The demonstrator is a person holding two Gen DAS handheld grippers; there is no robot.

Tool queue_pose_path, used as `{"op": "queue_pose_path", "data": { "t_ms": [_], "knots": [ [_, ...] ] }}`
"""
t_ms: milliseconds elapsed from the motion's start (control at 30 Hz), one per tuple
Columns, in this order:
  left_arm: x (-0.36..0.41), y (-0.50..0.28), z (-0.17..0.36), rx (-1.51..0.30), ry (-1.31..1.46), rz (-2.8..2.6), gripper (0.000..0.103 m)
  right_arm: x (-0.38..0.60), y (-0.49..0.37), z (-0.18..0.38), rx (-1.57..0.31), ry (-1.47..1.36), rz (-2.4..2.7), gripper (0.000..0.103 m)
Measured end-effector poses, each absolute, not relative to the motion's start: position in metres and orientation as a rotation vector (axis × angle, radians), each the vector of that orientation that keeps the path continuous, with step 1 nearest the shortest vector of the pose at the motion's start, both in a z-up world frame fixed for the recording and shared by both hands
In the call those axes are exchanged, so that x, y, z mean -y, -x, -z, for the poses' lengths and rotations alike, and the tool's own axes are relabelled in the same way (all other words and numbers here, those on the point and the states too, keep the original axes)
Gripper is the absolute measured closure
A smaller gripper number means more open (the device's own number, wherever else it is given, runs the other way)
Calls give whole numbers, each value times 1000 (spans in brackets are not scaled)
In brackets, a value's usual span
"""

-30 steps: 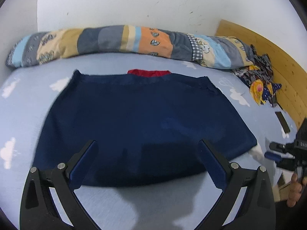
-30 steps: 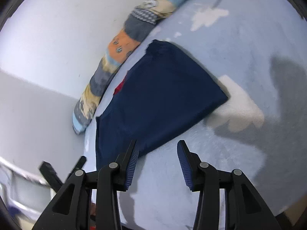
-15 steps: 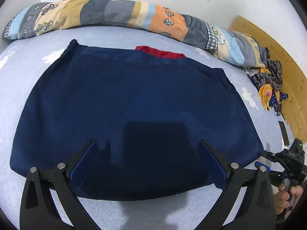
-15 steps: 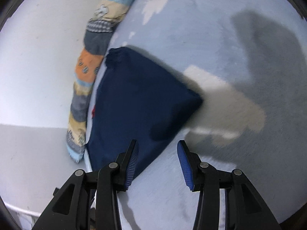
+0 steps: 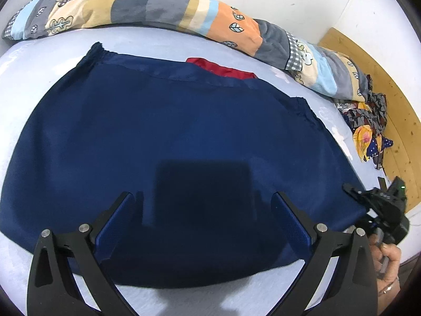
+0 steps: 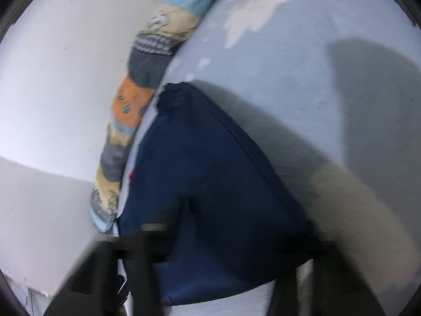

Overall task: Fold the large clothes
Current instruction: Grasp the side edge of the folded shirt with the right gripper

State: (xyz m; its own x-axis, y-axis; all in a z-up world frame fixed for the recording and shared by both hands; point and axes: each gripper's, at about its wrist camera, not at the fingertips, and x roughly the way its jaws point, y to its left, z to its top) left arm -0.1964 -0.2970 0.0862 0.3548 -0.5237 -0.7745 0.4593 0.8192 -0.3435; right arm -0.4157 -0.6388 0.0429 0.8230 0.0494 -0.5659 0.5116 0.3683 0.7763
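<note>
The navy garment lies flat on the pale blue bed, already folded into a broad trapezoid, and the step in hand looks like taking its near edge for the next fold; the left gripper hangs over the near hem with its jaws wide and nothing between them, while the right gripper sits at the garment's right near corner, close to the bed's right edge; in the right wrist view its own fingers are a dark smear of motion blur, so whether those jaws are wide, narrow or already pinching cloth cannot be told. To do this well, each gripper would want to pinch through every layer at the hem, one towards each near corner, and lift both sides level, so that the fold line runs straight and the lower layers do not slide or bunch; the fabric looks thin and slippery, so a shallow bite may take only the top layer. The garment's long axis runs left to right across the bed, parallel to the patchwork bolster along the far edge; its gathered, elastic-looking band faces that bolster, with a strip of red lining showing there, and the wider hem faces the person. A heap of patterned cloth lies at the bed's far right corner, apart from the garment.
</note>
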Motion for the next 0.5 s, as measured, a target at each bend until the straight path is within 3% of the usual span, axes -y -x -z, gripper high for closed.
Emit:
{"op": "queue_pose_path", "data": {
  "t_ms": [300,433,500],
  "knots": [
    [321,189,-66,-1014,21,613,0,607,417,-103,-494,-981,275,87],
    [348,198,-50,-936,-224,557,0,600,415,-116,-486,-953,239,88],
    [348,198,-50,-930,-212,552,0,597,414,-120,-484,-940,220,88]
  ]
}}
